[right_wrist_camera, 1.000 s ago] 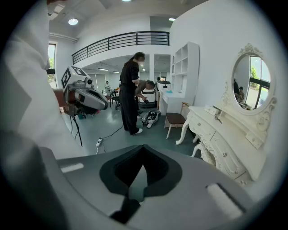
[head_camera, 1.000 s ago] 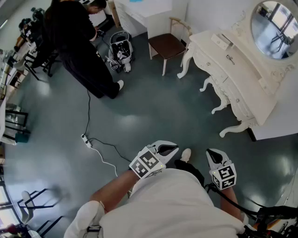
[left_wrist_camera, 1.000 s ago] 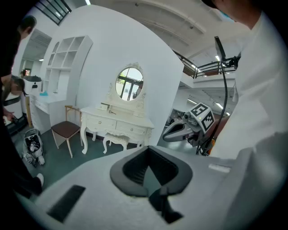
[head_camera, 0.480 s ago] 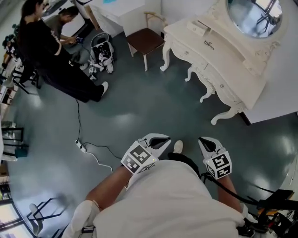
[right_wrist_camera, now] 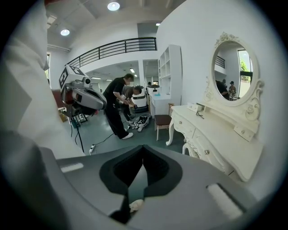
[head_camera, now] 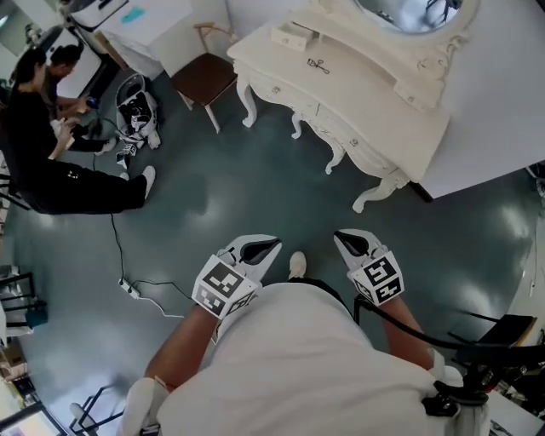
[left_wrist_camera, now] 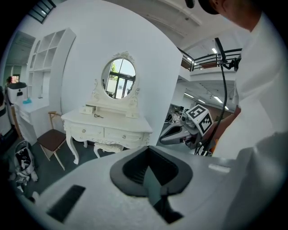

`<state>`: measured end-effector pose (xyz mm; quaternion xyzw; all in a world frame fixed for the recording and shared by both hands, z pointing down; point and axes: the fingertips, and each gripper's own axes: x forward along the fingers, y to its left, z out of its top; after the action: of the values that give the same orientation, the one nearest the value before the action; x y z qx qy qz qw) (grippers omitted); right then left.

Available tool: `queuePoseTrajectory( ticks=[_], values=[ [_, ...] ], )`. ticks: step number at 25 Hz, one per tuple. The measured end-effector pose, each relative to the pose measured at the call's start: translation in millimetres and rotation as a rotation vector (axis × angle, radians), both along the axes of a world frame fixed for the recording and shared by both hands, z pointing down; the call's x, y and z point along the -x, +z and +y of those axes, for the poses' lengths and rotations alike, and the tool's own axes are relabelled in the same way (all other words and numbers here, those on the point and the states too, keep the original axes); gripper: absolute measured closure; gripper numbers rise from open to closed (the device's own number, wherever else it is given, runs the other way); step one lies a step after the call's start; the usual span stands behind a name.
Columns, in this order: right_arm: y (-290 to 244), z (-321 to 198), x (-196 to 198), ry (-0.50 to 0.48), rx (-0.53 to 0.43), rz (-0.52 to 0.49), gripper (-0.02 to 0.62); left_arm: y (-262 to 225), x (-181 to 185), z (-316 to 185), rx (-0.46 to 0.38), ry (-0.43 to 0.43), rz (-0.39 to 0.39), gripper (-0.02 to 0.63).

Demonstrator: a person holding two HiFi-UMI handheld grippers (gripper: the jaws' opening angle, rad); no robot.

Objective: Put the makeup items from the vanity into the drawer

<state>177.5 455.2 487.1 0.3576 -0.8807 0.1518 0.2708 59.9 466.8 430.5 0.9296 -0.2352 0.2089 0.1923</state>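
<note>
The white vanity (head_camera: 366,94) stands ahead across the dark floor, with an oval mirror (head_camera: 409,13) above it. On its top lie a small dark makeup item (head_camera: 319,64) and a little white drawer box (head_camera: 294,34). The drawers in the vanity's front look closed. My left gripper (head_camera: 260,249) and right gripper (head_camera: 353,243) are held close to my body, well short of the vanity, both shut and holding nothing. The left gripper view shows the vanity (left_wrist_camera: 108,128) beyond the left gripper (left_wrist_camera: 147,168). In the right gripper view the vanity (right_wrist_camera: 211,134) is to the right of the right gripper (right_wrist_camera: 141,168).
A wooden chair (head_camera: 204,78) stands left of the vanity. Two people (head_camera: 51,170) are busy at the far left near a bag (head_camera: 136,111). A power strip with its cable (head_camera: 128,288) lies on the floor to my left. A white wall (head_camera: 494,102) runs behind the vanity.
I have walked and turned toward the vanity: it has slid from the upper right toward the top middle and looks nearer. Both grippers stay shut at my body.
</note>
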Motion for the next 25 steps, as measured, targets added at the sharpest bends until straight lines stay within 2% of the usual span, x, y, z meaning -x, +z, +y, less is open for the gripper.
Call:
queuePoseTrajectory(
  ticks=[3,11,18,25],
  values=[
    [8.1,-18.9,-22.5,-0.001,0.010,-0.018,0.555,3.0,-21.9,-20.0,0.001,-0.012,-0.023,0.603],
    [29.9,-74.7,-44.6,-0.029,0.039,-0.038,0.555,17.3,-50.2,-70.0,0.028,-0.034,-0.043,0.603],
    [36.2,-155.4,-20.1,-0.004,0.044,-0.013,0.558,25.2,-21.9,-151.6,0.030,-0.016,-0.010,0.598],
    [12.4,-265.0,37.2,0.058,0.026,0.021,0.558,12.9,39.2,-266.8,0.022,0.067,0.015,0.591]
  ],
)
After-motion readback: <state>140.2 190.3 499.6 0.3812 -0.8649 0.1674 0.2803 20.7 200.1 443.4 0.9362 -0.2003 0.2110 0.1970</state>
